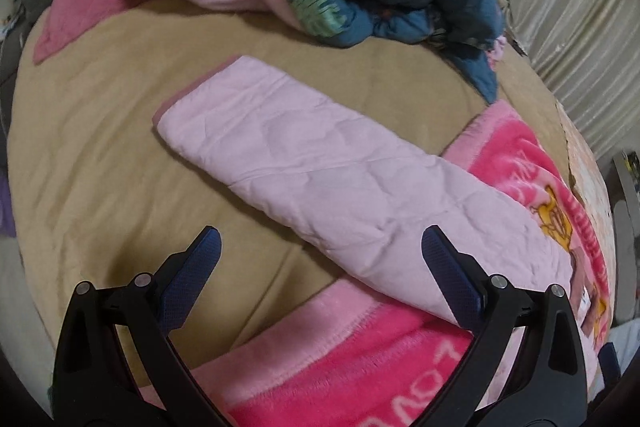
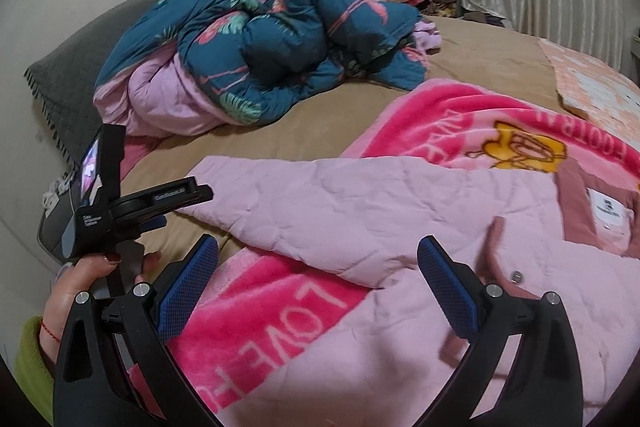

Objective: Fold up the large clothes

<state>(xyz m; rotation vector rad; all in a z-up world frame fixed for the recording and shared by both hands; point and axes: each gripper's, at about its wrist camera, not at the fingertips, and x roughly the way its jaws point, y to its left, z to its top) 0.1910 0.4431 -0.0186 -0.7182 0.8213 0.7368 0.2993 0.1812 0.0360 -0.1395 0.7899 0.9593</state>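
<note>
A pale pink quilted padded jacket (image 2: 400, 227) lies spread flat. Its long sleeve (image 1: 320, 171) stretches straight out, creased, unfolded.

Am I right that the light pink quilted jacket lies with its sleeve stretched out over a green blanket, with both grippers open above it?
Not quite: the blanket under the light pink quilted jacket is hot pink with lettering, not green, as the right wrist view shows. The rest holds: the sleeve lies stretched out, and both the left gripper and the right gripper are open above the fabric.
</note>
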